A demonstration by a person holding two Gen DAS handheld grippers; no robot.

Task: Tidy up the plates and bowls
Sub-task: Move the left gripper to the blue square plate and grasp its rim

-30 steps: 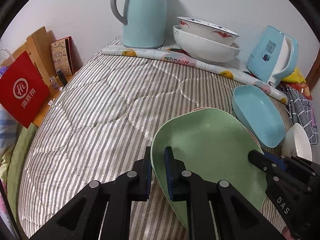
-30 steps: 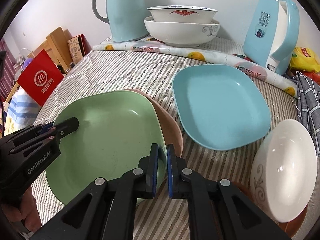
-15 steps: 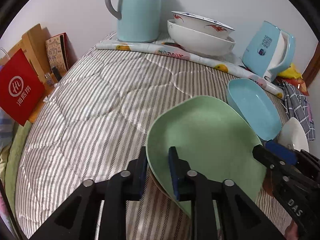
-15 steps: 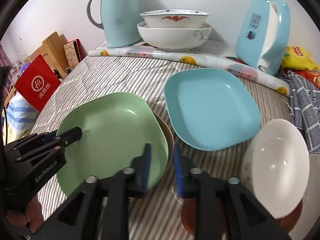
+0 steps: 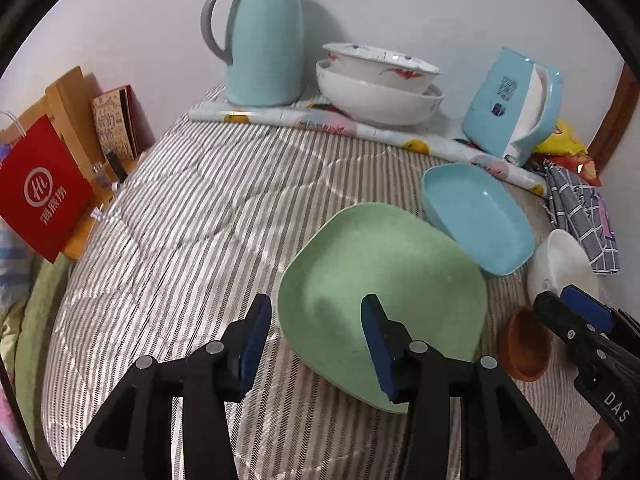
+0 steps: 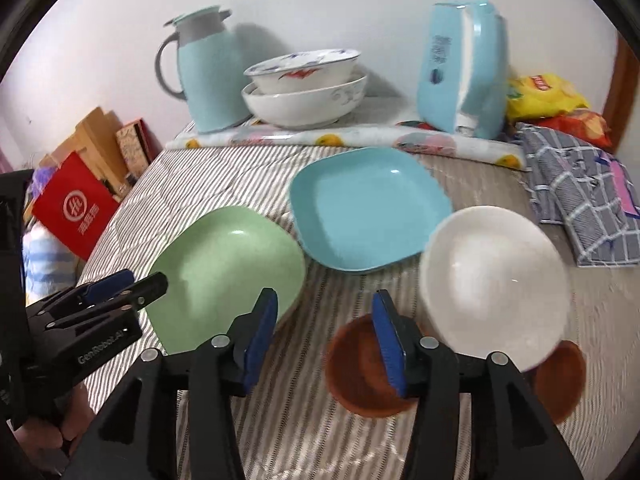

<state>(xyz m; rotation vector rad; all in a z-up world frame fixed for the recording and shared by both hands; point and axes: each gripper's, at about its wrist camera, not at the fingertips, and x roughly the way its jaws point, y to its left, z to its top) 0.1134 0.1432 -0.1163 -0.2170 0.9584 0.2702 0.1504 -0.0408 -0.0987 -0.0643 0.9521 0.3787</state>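
While both tools gape, blue plate [image 6: 370, 208] adjoins green plate [image 6: 228, 268]

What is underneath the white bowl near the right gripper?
The white bowl sits tilted, with a brown dish showing beneath its right edge. A second brown dish lies beside it. Whether the bowl rests fully on that dish is hidden by the bowl itself.

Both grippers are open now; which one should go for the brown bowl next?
Probably the right gripper: the brown bowl lies just under its open fingers. The left gripper straddles the green plate's near rim, farther off.
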